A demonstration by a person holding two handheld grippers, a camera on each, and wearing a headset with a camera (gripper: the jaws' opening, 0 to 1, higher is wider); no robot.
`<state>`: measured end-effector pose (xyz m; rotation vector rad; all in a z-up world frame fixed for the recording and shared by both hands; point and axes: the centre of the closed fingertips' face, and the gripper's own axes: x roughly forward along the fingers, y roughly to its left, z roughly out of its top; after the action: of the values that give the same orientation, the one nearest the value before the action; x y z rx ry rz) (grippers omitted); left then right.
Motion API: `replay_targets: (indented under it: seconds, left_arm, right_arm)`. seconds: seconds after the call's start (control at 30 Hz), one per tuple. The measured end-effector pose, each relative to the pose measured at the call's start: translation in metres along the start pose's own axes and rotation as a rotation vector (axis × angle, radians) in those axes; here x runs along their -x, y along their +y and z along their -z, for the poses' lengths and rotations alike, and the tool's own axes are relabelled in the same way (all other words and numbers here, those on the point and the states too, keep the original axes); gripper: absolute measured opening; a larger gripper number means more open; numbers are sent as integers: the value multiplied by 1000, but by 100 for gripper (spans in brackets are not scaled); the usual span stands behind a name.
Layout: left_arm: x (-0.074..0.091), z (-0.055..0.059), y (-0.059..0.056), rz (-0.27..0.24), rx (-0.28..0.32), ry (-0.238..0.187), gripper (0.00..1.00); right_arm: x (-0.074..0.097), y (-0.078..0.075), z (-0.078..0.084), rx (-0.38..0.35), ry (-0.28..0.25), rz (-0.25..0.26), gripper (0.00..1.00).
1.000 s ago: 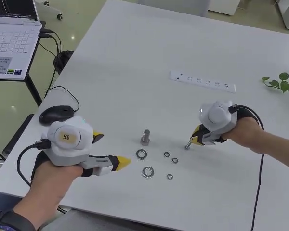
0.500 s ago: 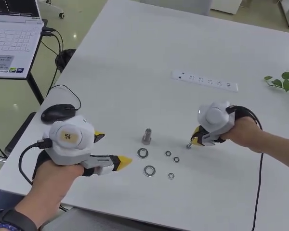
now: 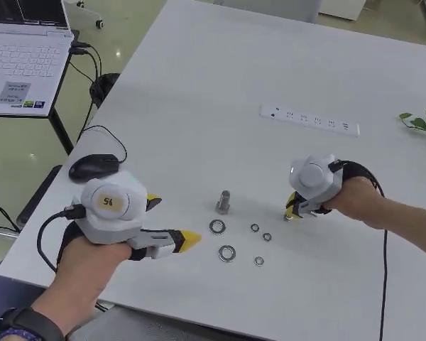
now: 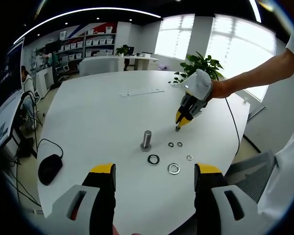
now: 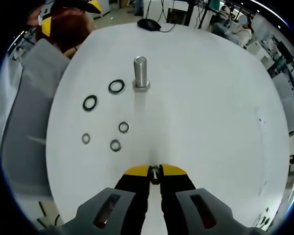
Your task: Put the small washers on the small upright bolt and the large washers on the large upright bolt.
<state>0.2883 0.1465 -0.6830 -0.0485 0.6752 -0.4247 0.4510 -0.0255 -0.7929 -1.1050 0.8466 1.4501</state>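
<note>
My right gripper (image 5: 155, 172) is shut on the small bolt (image 5: 155, 174), holding it down at the white table (image 3: 199, 106) just right of the washers; the same gripper (image 3: 291, 212) shows in the head view. The large bolt (image 3: 224, 202) stands upright on its head. Two large washers (image 3: 217, 226) (image 3: 227, 253) lie flat in front of it. Three small washers (image 3: 255, 228) (image 3: 268, 236) (image 3: 259, 261) lie between them and the right gripper. My left gripper (image 4: 155, 170) is open and holds nothing, hovering near the table's front edge left of the washers.
A white power strip (image 3: 309, 120) lies further back on the table. A black mouse (image 3: 94, 167) and its cable sit at the left edge. A laptop (image 3: 21, 57) stands on a side desk at the left. Plant leaves (image 3: 424, 121) reach in at the far right.
The head camera has shifted a little. The right gripper has sunk slightly toward the table with the small bolt. Washers, large bolt and left gripper have stayed put.
</note>
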Motion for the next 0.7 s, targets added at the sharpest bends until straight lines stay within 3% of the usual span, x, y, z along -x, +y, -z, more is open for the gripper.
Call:
replay_targets:
  seconds: [0.2,0.7]
  left_arm:
    - [0,1,-1,1,2,2,64]
    - [0,2,-2,3,-3,4,64]
  right_arm:
    - [-2,5,3,-4,-7,-9,10]
    - [0,2,4,-44,-40,-7,15]
